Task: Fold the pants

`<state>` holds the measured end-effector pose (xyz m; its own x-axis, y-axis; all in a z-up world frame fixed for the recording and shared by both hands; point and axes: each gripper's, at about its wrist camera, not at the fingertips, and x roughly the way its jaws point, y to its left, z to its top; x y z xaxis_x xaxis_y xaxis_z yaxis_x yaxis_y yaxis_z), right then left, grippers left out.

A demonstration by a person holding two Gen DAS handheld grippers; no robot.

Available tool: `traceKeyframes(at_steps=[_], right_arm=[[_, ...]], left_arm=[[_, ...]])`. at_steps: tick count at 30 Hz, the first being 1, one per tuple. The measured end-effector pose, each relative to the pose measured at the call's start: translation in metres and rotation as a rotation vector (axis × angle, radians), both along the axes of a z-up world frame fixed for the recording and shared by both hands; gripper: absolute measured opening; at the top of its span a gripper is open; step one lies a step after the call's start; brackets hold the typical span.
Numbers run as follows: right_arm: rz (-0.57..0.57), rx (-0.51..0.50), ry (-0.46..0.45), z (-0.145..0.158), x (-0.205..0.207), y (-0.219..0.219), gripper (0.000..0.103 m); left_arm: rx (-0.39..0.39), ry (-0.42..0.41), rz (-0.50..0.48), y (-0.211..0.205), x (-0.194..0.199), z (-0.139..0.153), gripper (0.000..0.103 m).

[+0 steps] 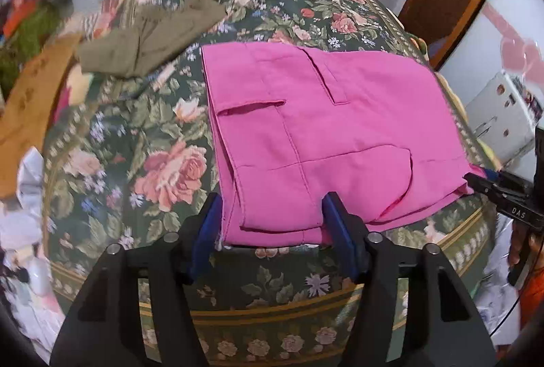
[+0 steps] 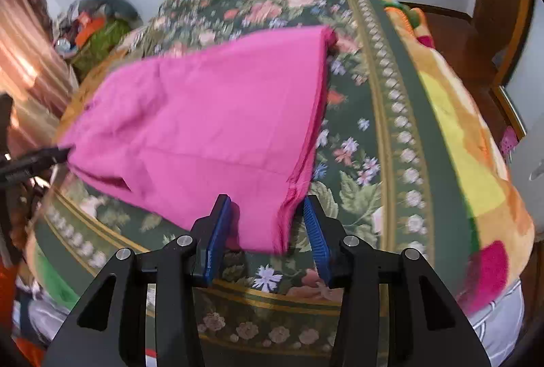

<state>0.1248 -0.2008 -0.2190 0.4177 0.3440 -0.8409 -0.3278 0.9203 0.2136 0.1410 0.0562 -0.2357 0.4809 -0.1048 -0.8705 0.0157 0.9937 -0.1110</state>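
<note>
The left wrist view shows the pink pants (image 1: 326,142) folded into a flat, layered rectangle on the bed's floral bedspread (image 1: 142,135), with seams, a pocket flap and a belt loop plain on the top layer. Only this view shows an olive-green garment (image 1: 149,37) lying farther up the bed, apart from the pants, and a white appliance (image 1: 503,118) beyond the bed's right edge. The right wrist view, blurred across the cloth, instead shows the bedspread's bordered edge and a bright multicoloured blanket (image 2: 476,163) under it on the right side.

In the left wrist view the near-left corner of the pants lies between the blue pads of the left gripper (image 1: 273,224). The fingers (image 1: 207,231) stand partly apart, a bit wider than the strip of fabric between them; whether a pad brushes the cloth cannot be told. The right gripper (image 1: 482,181) appears at the pants' near-right corner.

In the right wrist view the near-right corner of the pants hangs between the right gripper (image 2: 268,227), whose fingers (image 2: 316,231) are partly open and not pinching the cloth; the right pad sits just beside the folded edge. The left gripper (image 2: 57,154) shows at the far-left corner of the pants.
</note>
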Motion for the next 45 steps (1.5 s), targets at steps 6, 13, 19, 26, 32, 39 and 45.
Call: traceKeyframes(at_steps=[6,13,19,26,32,39,45], right_arm=[[0.036,-0.002,-0.032,-0.001,-0.003,-0.004,0.037],[0.049,-0.015,-0.031,-0.001,-0.001,-0.001,0.037],[0.021,-0.033,-0.038,0.017,0.012,-0.005,0.039],[-0.035,-0.010,-0.152,0.051,0.049,-0.012,0.053],[-0.057,0.000,-0.148,0.045,0.097,-0.010,0.053],[-0.066,0.012,-0.088,0.014,0.155,-0.004,0.053],[-0.053,0.058,-0.022,-0.014,0.182,0.003,0.036]], left_arm=[[0.024,-0.004,0.001,0.004,-0.004,-0.002,0.060],[0.007,0.003,0.000,0.007,-0.005,-0.001,0.062],[0.036,-0.026,-0.007,0.017,0.011,0.021,0.065],[-0.003,-0.062,0.044,0.038,0.054,0.048,0.070],[0.049,-0.046,0.052,0.042,0.102,0.038,0.073],[-0.017,0.041,0.075,0.050,0.143,0.000,0.073],[-0.114,0.084,0.042,0.049,0.145,-0.028,0.069]])
